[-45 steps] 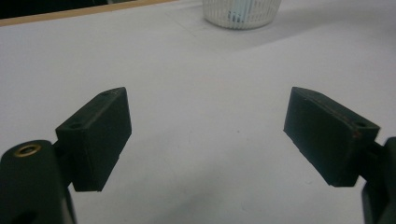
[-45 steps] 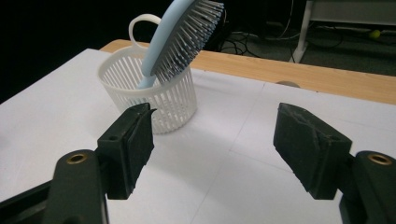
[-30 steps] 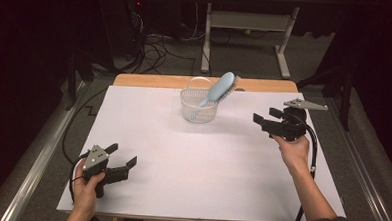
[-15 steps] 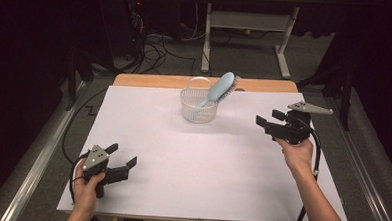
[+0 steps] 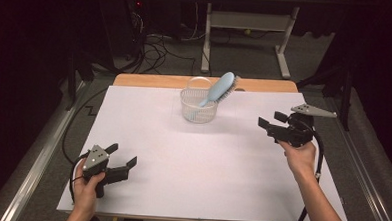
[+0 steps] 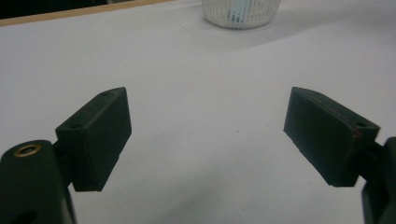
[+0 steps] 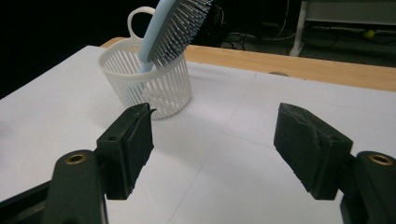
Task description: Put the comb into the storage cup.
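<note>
With both my grippers' jaws apart and empty, I'd pinch the light, stiff brush (image 5: pixel 219 88) at its head above the flimsy basket (image 5: pixel 199 106).

Light-blue hairbrush (image 5: pixel 218 89), white slatted basket (image 5: pixel 198 107).

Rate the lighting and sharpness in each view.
High view: the white table sheet is evenly lit, the surroundings dark. Left gripper view: the basket at the top edge looks soft, faint shadows under the jaws. Right gripper view: hairbrush and basket fairly sharp, the background black at left.
</note>
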Tool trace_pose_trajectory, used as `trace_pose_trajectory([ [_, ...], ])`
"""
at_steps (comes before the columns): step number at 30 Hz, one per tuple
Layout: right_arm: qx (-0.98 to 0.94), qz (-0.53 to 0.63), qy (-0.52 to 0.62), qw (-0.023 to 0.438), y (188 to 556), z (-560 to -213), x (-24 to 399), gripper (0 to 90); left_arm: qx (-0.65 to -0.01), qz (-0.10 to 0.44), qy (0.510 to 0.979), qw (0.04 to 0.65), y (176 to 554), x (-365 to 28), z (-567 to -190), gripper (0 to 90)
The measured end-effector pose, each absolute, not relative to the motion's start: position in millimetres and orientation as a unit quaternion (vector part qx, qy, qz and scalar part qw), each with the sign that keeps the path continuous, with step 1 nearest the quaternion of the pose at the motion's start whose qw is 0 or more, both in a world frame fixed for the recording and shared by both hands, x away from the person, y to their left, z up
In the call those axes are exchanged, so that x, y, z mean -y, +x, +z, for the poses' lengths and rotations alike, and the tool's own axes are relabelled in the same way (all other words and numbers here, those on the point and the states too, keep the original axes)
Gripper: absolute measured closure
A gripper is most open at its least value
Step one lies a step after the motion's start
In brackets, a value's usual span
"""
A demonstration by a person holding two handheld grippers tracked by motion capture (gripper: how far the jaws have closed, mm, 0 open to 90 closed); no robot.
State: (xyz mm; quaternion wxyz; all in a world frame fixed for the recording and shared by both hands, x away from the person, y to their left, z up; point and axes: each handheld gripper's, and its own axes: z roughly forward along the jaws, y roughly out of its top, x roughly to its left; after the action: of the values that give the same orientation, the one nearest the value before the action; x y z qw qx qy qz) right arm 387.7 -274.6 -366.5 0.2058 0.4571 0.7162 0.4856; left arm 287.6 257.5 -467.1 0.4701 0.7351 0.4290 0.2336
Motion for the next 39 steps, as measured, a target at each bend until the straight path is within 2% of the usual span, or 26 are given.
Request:
trace_pose_trajectory([
  [39, -0.706, 0.495, 0.462, 0.207, 369, -371, 293, 28.4, -0.429, 0.233, 0.735, 0.47, 287, -257, -467, 15.8],
])
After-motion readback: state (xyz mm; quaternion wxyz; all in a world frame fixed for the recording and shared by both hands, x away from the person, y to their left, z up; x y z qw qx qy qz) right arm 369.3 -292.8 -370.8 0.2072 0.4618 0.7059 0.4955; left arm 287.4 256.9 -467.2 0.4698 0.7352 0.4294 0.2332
